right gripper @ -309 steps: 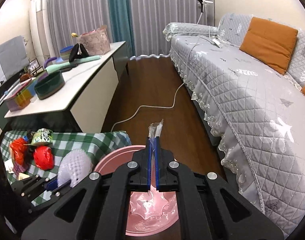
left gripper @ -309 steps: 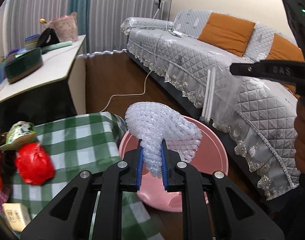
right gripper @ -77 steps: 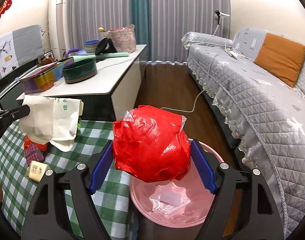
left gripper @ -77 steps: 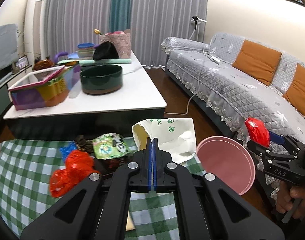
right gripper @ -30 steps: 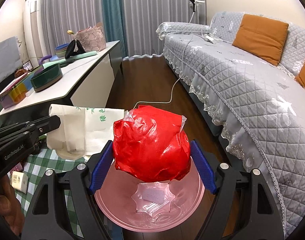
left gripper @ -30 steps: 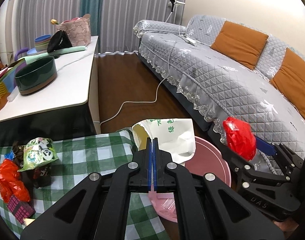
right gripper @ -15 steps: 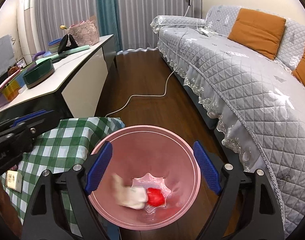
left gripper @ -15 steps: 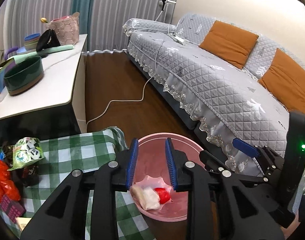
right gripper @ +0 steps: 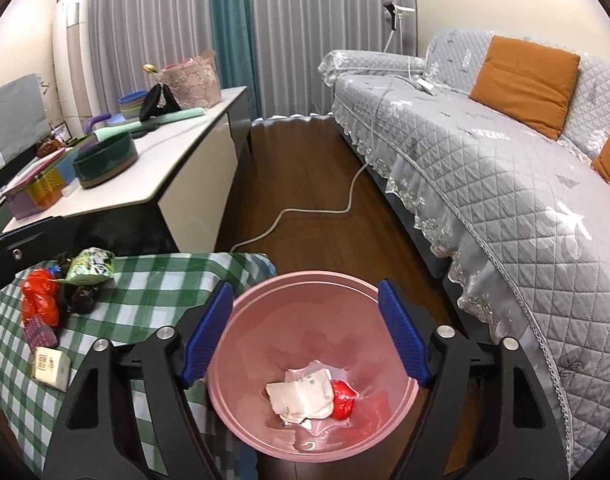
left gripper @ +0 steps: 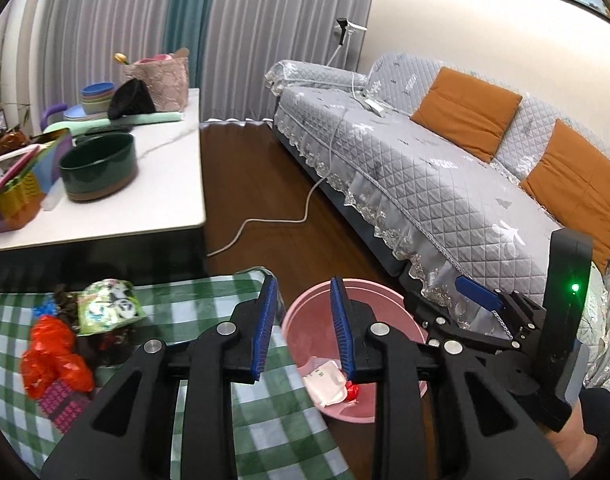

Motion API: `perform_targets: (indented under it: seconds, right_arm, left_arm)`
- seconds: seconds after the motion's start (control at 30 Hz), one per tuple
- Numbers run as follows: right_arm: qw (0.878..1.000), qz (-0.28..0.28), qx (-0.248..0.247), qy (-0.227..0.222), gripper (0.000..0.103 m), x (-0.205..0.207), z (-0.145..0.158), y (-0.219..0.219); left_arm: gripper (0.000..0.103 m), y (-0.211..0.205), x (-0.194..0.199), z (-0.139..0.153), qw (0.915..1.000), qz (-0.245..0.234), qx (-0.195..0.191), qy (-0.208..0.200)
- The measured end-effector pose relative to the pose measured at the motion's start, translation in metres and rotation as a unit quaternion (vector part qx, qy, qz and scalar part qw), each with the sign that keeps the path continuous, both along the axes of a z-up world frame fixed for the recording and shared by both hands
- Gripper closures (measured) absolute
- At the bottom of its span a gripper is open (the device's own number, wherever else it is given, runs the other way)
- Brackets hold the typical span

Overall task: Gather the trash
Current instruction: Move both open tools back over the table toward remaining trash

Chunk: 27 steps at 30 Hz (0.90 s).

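Both the left gripper (left gripper: 303,326) and right gripper (right gripper: 307,330) hang with jaws spread, holding nothing, above the pink bin (right gripper: 265,420)

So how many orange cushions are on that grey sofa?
2 in view. One orange cushion leans on the sofa backrest, further away; the second cushion sits nearer the camera, partly cut off. More may lie out of frame.

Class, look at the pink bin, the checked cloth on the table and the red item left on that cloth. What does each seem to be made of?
Pink bin: probably plastic, with smooth glossy walls that catch reflections. Checked cloth: soft woven or fleecy fabric; it drapes over the table edge and looks matte. Red item: likely thin plastic film or a bag, crinkled and shiny.
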State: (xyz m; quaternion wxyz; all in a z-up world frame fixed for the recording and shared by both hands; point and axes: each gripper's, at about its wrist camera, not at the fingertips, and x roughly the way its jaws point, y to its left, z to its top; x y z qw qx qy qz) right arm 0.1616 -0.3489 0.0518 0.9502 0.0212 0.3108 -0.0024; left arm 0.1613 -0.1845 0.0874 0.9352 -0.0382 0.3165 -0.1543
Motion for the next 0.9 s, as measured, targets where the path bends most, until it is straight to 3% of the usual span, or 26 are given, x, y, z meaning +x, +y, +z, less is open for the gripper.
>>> perform_targets:
  seconds: [0.33, 0.67, 0.9]
  right_arm:
    - [0.999, 0.032, 0.007, -0.016, 0.05, -0.012, 0.01, 0.029]
    - [0.998, 0.054, 0.006, -0.018, 0.051, -0.016, 0.01, 0.056]
    - [0.997, 0.072, 0.0, -0.018, 0.051, -0.014, 0.006, 0.076]
  left_arm:
    - [0.076, 0.068, -0.026, 0.019, 0.999, 0.04, 0.006, -0.016]
    - [0.076, 0.122, -0.044, 0.027, 0.997, 0.07, 0.01, -0.031]
    - [0.076, 0.166, -0.048, 0.016, 0.9947, 0.098, 0.013, -0.029]
